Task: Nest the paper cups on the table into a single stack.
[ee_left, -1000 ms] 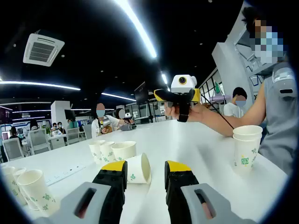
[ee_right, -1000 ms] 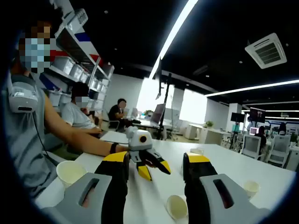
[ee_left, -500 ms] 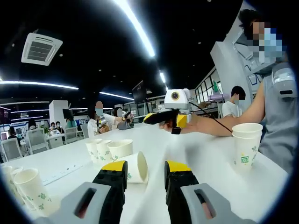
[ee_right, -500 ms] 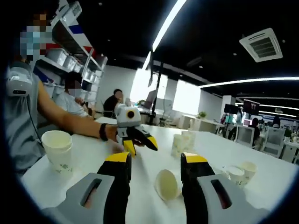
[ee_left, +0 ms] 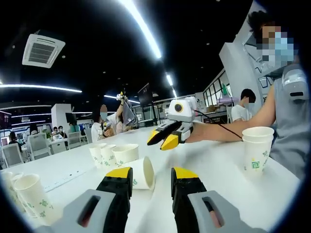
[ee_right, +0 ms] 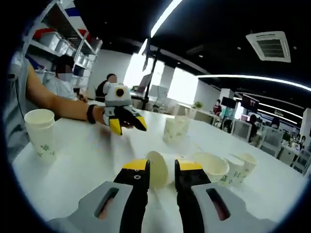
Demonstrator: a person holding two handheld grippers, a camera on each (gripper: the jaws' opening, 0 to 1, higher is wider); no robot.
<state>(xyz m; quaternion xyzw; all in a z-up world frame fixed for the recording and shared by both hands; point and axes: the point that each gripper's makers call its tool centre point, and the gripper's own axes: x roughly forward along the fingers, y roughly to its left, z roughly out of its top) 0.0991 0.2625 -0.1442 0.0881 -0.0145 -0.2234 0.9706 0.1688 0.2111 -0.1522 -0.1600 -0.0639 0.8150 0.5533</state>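
Matt white paper cups [ee_left: 142, 173] with green print. Smooth, faintly glossy white bench [ee_left: 218, 165]. Matt black and yellow plastic tongs [ee_left: 150, 187], grey plastic bodies. Same matt plastic on right tongs [ee_right: 161, 177].

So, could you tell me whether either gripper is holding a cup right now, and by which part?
Nothing is held. The left gripper and right gripper are open, each with the tipped-over paper cup lying between or just beyond its jaws.

Power strip [ee_left: 67, 180], ceiling AC vent [ee_right: 271, 45]
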